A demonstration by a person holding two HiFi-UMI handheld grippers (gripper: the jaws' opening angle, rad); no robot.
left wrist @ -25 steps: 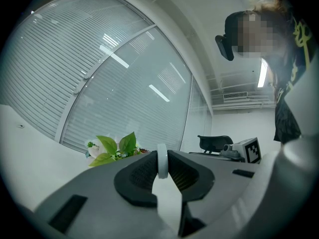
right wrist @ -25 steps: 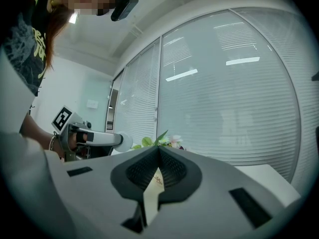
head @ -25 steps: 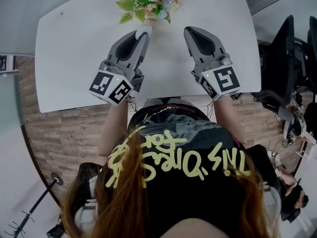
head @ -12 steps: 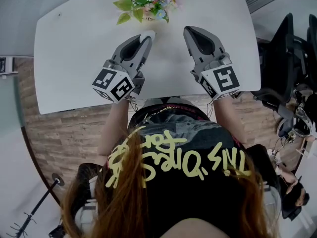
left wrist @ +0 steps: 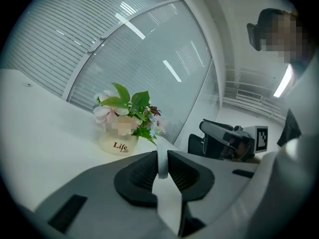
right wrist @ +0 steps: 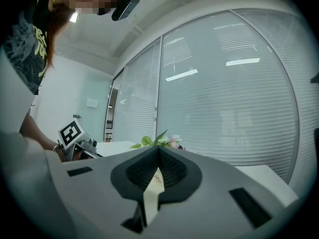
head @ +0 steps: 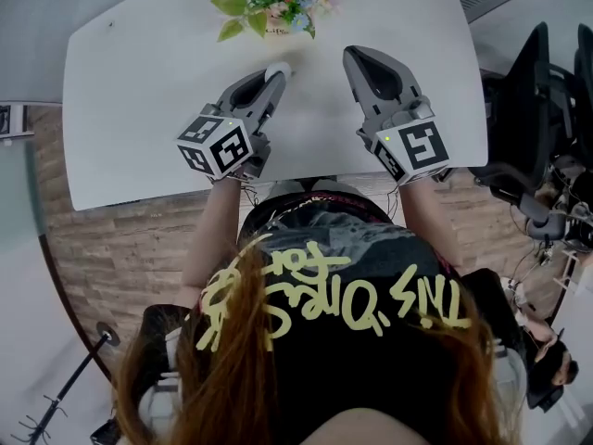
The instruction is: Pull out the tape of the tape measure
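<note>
— Where is the tape measure [left wrist: 162,159]?

— Pinched edge-on in the left gripper [head: 269,74], over the table [head: 130,91]. It shows as a thin white rounded case between the pads, which close on it from both sides. I take it for the case; no print on it can be read.

— And the right gripper [head: 358,59]?

— Its jaws are pressed together with nothing between them. It sits beside the left one, apart from the case.

— So which step is this?

— Case secured, pull not yet begun, I'd say. No tape shows outside the case, and I can't make out the tab.

— What does the next move call for?

— The right jaws have to spread, find the tape's end, close on it and draw away while the left holds firm.

— Is there room for that?

— The flower pot [head: 269,7] stands just beyond both tips, so pulling forward looks poor. The table is bare to either side, and a rightward pull runs toward its end, with office chairs [head: 533,109] past it. The near edge lies under the gripper backs.
</note>
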